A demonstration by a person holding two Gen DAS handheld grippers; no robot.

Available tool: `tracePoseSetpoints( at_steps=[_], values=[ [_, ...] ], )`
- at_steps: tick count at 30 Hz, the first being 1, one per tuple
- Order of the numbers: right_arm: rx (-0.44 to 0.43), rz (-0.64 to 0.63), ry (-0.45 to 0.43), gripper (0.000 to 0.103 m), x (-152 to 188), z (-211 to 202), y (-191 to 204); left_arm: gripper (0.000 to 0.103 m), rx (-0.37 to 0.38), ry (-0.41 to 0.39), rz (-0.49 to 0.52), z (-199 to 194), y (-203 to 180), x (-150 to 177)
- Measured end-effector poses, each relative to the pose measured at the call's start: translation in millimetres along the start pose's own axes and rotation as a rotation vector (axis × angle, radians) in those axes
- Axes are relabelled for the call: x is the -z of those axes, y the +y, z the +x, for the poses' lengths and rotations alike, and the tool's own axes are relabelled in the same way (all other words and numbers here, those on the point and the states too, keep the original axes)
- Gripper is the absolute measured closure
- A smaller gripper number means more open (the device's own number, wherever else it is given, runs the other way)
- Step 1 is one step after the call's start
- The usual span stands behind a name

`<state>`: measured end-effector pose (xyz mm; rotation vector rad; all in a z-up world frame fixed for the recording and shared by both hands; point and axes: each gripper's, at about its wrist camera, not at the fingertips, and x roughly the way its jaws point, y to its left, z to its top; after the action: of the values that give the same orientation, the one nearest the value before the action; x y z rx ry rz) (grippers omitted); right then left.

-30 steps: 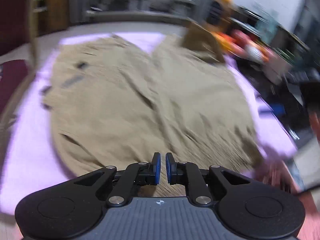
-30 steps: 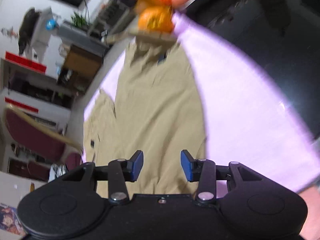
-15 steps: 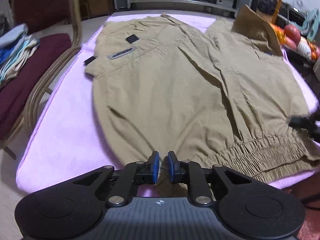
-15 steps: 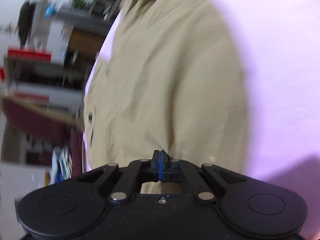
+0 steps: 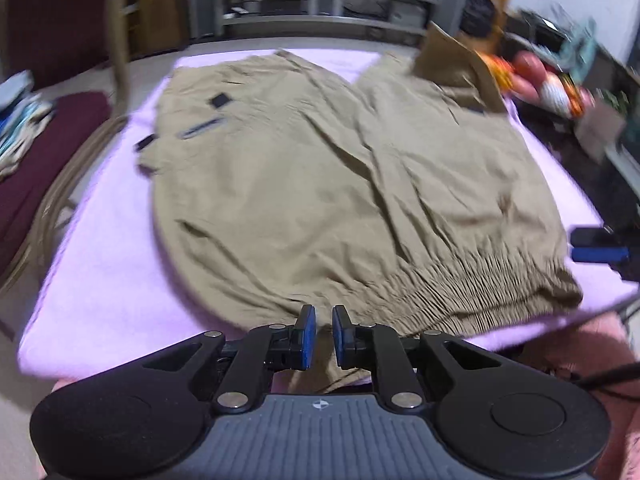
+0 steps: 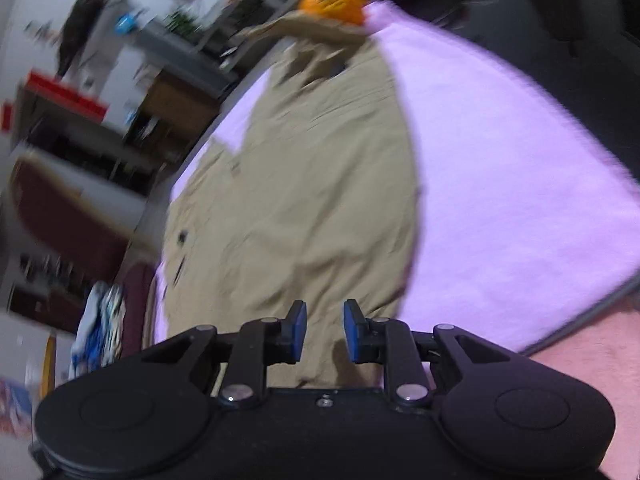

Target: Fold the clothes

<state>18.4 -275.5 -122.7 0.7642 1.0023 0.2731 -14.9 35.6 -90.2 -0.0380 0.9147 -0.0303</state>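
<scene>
Spread flat, the tan trousers (image 5: 320, 184) fill the middle of the frame on the purple-covered bench (image 5: 108, 248), gathered waistband nearest me. My left tool (image 5: 321, 336) sits at that waistband, slightly parted, fabric running between its tips. My right tool (image 6: 324, 330) is open over the trousers' lower edge, gripping nothing.

Left claw (image 5: 321, 330) fingers narrowly parted; right claw (image 6: 325, 330) fingers parted wider, its view tilted

Grey shelving (image 5: 320, 4) — wooden cabinet (image 5: 158, 16)
</scene>
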Motion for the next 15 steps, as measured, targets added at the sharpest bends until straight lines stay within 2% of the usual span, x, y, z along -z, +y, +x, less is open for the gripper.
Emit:
tracePoseSetpoints(
  at_steps=[3,5,6,7,9,11,13,15],
  values=[
    [-0.033,-0.05,0.077,0.082,10.8,24.6,13.2,0.086,-0.008,0.018,0.049,6.2,-9.0,1.2],
    [-0.014,-0.069,0.112,0.083,14.8,34.4,11.6,0.085,-0.013,0.03,0.082,10.3,-14.9,2.1],
    [0.0,-0.072,0.121,0.097,16.0,35.1,7.5,0.085,-0.015,0.035,0.098,12.3,-17.9,2.5],
    [0.011,-0.062,0.127,0.103,14.8,34.1,2.2,0.084,-0.018,0.041,0.114,14.4,-20.9,2.9],
    [0.009,0.014,0.128,0.103,9.6,27.5,-10.4,0.083,-0.023,0.053,0.147,18.5,-26.9,3.7],
    [0.051,0.047,0.096,0.101,3.3,10.6,-14.1,0.092,-0.01,0.049,0.178,20.0,-41.4,-1.2],
    [0.029,0.039,0.027,0.088,-6.7,-18.0,-10.9,0.092,0.018,0.029,0.208,18.9,-63.9,-11.6],
    [-0.009,0.038,-0.047,0.086,-21.8,-50.0,-6.8,0.09,0.047,0.009,0.238,17.9,-86.5,-22.0]
  ],
)
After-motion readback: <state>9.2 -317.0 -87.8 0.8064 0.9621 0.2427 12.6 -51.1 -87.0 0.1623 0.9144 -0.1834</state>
